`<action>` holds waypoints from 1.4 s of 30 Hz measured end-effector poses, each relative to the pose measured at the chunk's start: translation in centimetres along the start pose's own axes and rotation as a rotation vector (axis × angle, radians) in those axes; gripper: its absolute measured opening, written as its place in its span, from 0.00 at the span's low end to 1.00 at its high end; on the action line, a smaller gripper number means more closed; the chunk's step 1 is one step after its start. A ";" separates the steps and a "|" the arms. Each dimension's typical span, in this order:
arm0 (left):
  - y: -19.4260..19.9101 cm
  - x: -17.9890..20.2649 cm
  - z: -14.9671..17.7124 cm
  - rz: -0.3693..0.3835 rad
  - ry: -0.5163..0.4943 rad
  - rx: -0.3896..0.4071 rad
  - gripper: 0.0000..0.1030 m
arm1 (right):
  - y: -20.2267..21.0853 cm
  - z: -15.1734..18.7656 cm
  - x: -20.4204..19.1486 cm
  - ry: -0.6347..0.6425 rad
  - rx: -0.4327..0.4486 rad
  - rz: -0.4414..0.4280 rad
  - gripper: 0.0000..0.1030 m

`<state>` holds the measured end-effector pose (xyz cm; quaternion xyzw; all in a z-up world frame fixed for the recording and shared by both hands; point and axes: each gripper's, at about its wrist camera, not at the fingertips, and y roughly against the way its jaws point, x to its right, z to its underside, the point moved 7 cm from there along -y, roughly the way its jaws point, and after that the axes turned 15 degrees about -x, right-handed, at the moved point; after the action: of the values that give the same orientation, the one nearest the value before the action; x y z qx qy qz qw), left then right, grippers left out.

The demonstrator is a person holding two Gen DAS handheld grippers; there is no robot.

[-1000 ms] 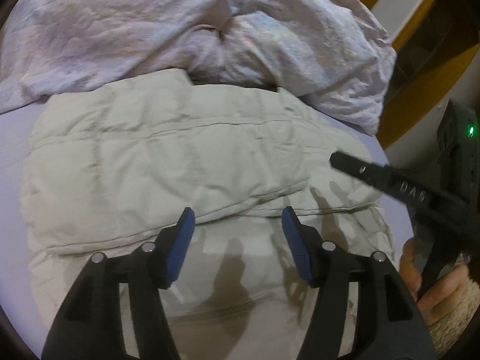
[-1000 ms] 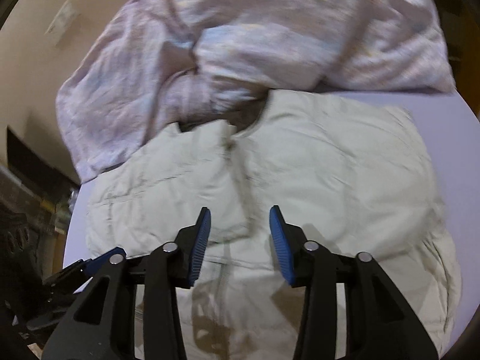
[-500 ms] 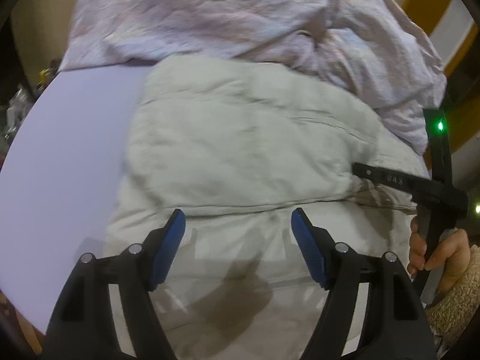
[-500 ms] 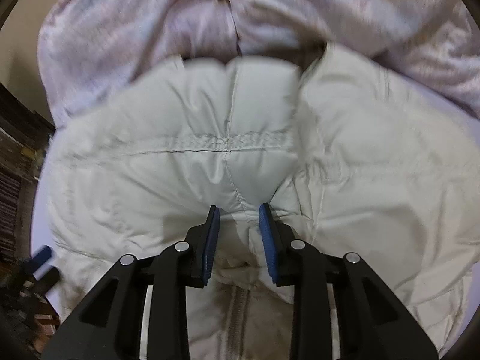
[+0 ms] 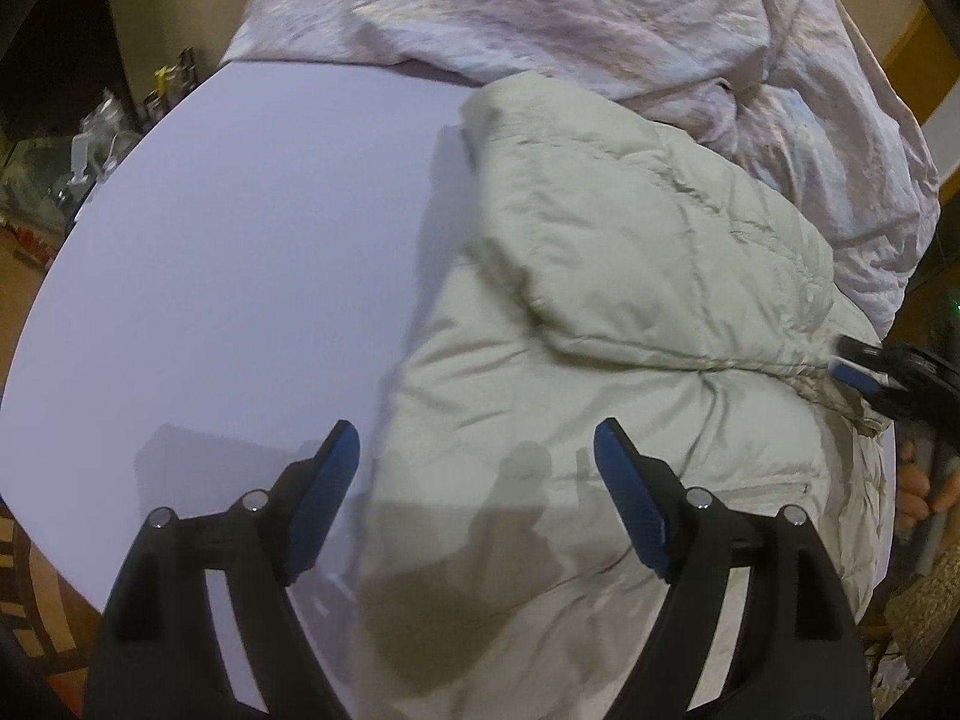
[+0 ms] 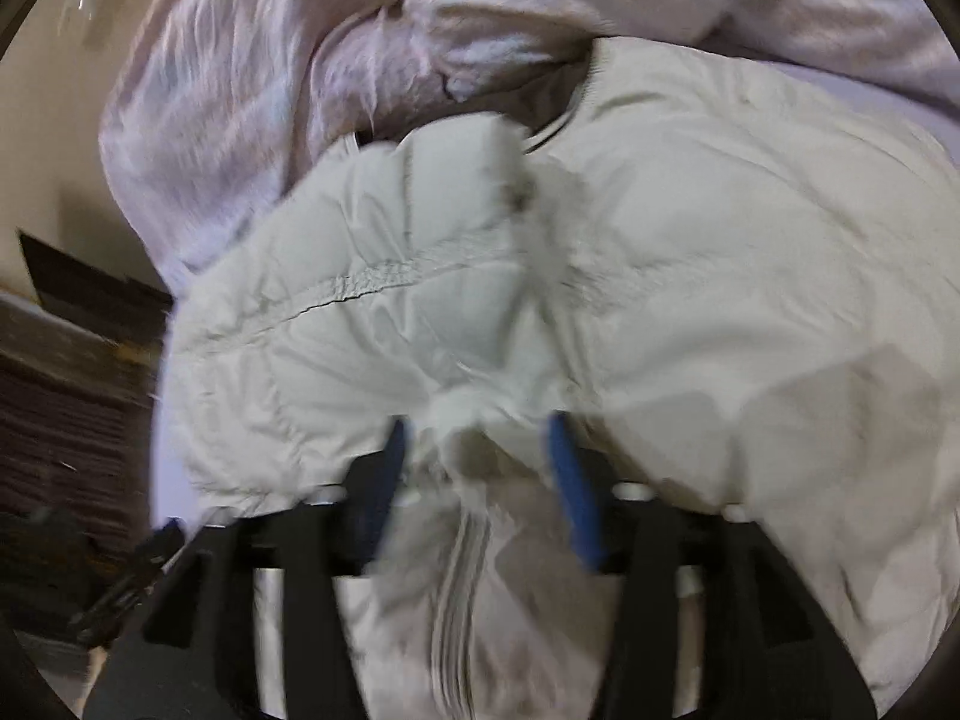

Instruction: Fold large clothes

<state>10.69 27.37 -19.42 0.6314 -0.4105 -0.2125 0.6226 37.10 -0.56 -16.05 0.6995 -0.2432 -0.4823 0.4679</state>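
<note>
Pale quilted jacket (image 5: 630, 312) lying on a lavender bed sheet (image 5: 240, 252), partly folded, one padded panel doubled over the body; far edge touching a crumpled pink-white duvet (image 5: 600, 18) heaped behind it.

Left hand-held gripper (image 5: 477, 498) hovering over the jacket's near left edge, jaws spread wide after just opening further, nothing between them, one blue pad above bare sheet and the other above fabric; released, holding nothing.

Right hand-held gripper (image 6: 480, 468) low at the jacket's front, close to the zip (image 6: 462, 570); jaws just sprung apart, a bunched ridge of fabric between the blue pads but no pressing visible through the blur; judged released. Same gripper visible at the right rim of the left view, with a hand (image 5: 918, 486) on its handle.

Likely light for its bulk, soft and springy; puffy filling apt to push a fold back open; smooth shell probably slippery, so a shallow pinch may slide off. Best hold judged to be at a stitched seam, hem or the zip edge, where fabric is thinner and firmer; taking a deep bite through both layers; pressing down after each fold to flatten trapped air.
</note>
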 end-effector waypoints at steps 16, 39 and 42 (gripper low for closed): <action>-0.3 -4.3 5.7 0.139 0.138 -0.091 0.78 | 9.3 13.6 22.2 -0.407 0.028 -0.051 0.75; -0.7 -2.4 12.6 0.348 0.214 -0.099 0.55 | 5.8 21.9 21.5 -0.360 -0.119 -0.483 0.72; -0.7 -2.5 13.3 0.378 0.231 -0.096 0.49 | 5.4 22.4 21.1 -0.353 -0.126 -0.508 0.66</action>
<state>-0.95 21.07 -22.45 0.5331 -0.4370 -0.0375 0.7235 26.26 -29.06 -22.85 0.6129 -0.1079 -0.7119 0.3253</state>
